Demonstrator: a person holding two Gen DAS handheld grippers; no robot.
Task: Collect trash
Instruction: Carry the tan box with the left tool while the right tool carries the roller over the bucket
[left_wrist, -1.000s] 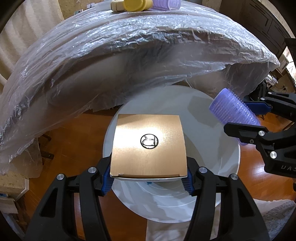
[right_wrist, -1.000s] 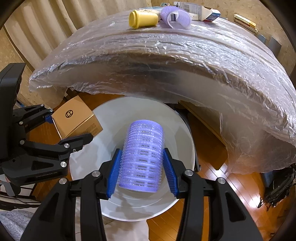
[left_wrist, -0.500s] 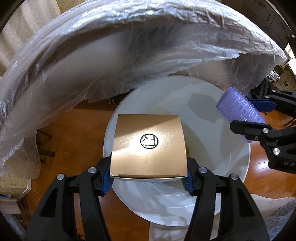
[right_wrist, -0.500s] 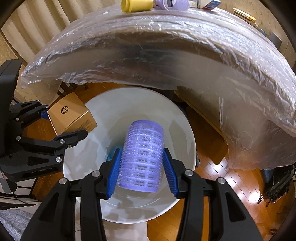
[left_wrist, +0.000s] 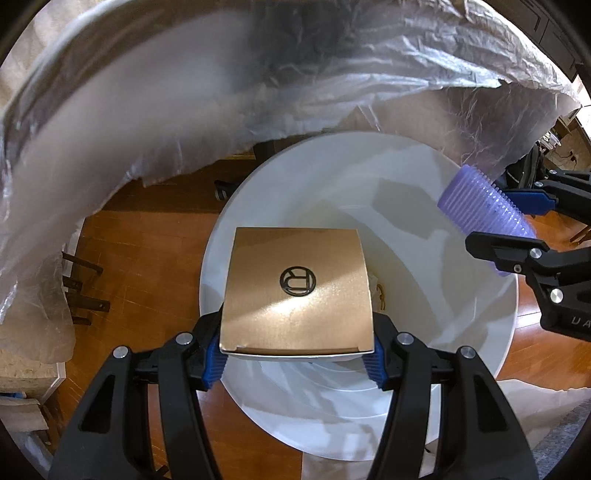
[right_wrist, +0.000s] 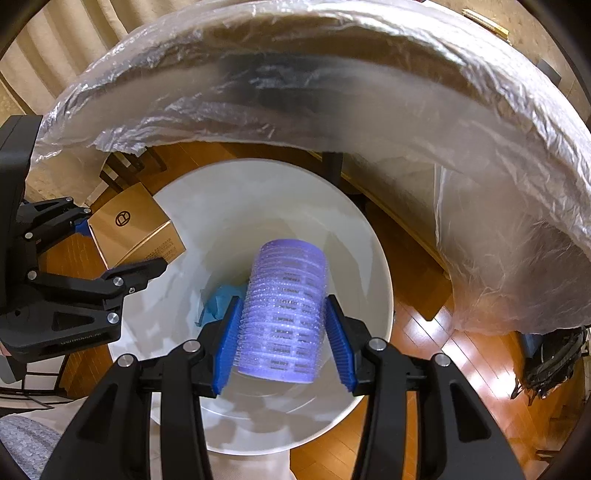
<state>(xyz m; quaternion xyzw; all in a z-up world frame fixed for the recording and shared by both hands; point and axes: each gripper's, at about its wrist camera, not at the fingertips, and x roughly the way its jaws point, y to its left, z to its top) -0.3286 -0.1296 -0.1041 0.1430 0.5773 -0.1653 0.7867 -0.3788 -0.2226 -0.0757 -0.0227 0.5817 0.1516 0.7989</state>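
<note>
Warm, even indoor light. Glare streaks the plastic sheet (left_wrist: 369, 81) and box (left_wrist: 295, 291). Hard shadows fall inside the bin (right_wrist: 258, 192). Sheet motion-blurred; fisheye bending, dark corners.

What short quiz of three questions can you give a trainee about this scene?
1. True or false: the left gripper is shut on the box.
2. What does the right gripper hold? A) yellow cup B) purple roller C) book
3. Which container lies below both grippers?

Key:
1. True.
2. B, the roller.
3. The white bin, with something blue at its bottom.
</note>
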